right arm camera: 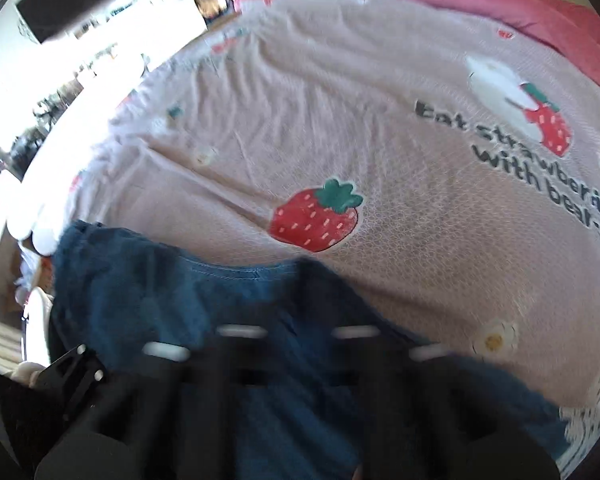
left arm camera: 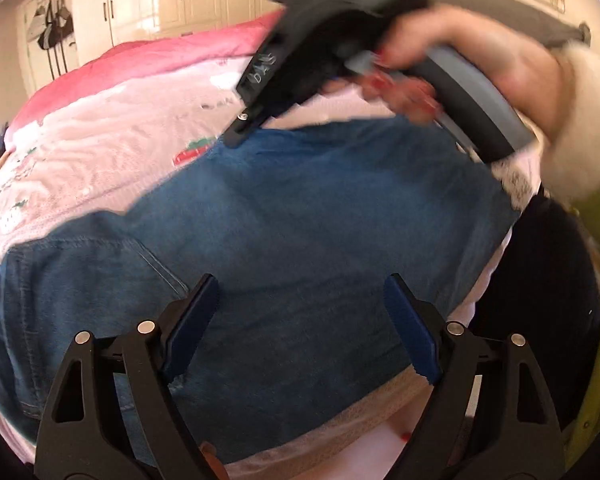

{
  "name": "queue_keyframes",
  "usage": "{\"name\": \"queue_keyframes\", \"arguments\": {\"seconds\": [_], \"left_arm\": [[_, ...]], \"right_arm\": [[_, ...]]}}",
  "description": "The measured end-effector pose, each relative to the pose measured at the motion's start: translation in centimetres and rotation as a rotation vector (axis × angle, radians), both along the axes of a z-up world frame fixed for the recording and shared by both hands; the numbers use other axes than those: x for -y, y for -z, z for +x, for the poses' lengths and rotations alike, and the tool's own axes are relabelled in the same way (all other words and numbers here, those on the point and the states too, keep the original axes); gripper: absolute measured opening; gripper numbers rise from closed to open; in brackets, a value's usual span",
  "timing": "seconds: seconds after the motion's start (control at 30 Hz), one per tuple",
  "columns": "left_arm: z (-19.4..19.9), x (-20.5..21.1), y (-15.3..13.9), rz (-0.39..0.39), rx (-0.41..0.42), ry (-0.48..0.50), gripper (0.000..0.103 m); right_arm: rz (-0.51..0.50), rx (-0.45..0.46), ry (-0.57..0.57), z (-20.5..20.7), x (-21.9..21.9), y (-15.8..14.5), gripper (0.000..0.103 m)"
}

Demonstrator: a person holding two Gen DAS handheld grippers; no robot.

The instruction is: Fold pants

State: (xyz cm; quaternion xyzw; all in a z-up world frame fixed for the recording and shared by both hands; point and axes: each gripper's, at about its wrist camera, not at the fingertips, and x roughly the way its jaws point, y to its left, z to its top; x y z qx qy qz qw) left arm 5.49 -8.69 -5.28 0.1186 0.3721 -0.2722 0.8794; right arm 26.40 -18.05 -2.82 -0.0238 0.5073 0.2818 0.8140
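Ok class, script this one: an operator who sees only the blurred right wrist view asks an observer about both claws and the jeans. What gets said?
Operator: My own claw is just a blur here. Is it open or shut?
Observer: The right claw is shut, with its tip at the far edge of the jeans.
Operator: And the left claw?
Observer: The left claw is open above the jeans and is gripping nothing.
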Motion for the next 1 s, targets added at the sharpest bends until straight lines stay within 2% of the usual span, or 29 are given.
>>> {"name": "queue_keyframes", "arguments": {"seconds": [0.13, 0.2, 0.27, 0.3, 0.33, 0.37, 0.43, 0.5, 0.6, 0.67, 0.73, 0.77, 0.83, 0.97, 1.0], "left_arm": [[0.0, 0.8, 1.2, 0.061, 0.005, 0.001, 0.077], [0.1, 0.8, 1.3, 0.055, -0.004, 0.000, 0.077], [0.4, 0.6, 1.1, 0.038, -0.018, 0.005, 0.077], [0.5, 0.4, 0.8, 0.025, -0.026, 0.006, 0.077], [0.7, 0.1, 0.4, 0.009, -0.031, 0.003, 0.077], [1.0, -0.3, -0.4, -0.019, -0.027, -0.003, 0.078], [1.7, -1.4, -2.7, -0.085, 0.008, -0.020, 0.082], [3.2, -1.9, -4.6, -0.114, 0.043, -0.045, 0.090], [6.9, -1.4, -6.2, -0.081, 0.091, -0.075, 0.090], [10.0, -0.5, -6.1, -0.070, 0.035, -0.080, 0.090], [13.2, 0.4, -5.1, -0.055, -0.071, -0.086, 0.089], [14.7, 0.7, -4.4, -0.040, -0.121, -0.099, 0.085], [16.0, 0.9, -3.2, -0.020, -0.177, -0.126, 0.065], [17.4, 2.3, -2.1, -0.038, -0.229, -0.103, 0.044], [17.4, 2.6, -2.0, -0.043, -0.238, -0.089, 0.033]], "right_arm": [[-0.024, 0.033, 0.019, 1.8, -0.7, 0.2, 0.000], [-0.048, 0.059, 0.035, 2.2, -0.9, 0.5, 0.001], [-0.007, 0.083, 0.058, 2.3, 0.0, 0.0, 0.002], [0.054, 0.081, 0.062, 2.0, 1.4, -0.9, 0.002], [0.106, 0.091, 0.075, 1.4, 3.0, -1.8, 0.008], [0.124, 0.106, 0.082, 0.9, 4.1, -2.5, 0.025], [0.135, 0.165, 0.114, -0.8, 8.0, -4.2, 0.047], [0.126, 0.197, 0.172, -2.5, 12.3, -5.4, 0.049], [0.098, 0.209, 0.282, -4.4, 18.2, -5.6, 0.050], [0.092, 0.184, 0.349, -5.0, 21.0, -5.0, 0.050], [0.100, 0.147, 0.420, -5.8, 23.9, -3.8, 0.051], [0.107, 0.125, 0.449, -6.2, 25.0, -3.2, 0.051], [0.138, 0.082, 0.478, -6.8, 26.3, -1.8, 0.051], [0.204, 0.020, 0.470, -7.0, 26.4, -0.5, 0.051], [0.232, -0.006, 0.458, -7.0, 26.2, -0.2, 0.049]]}}
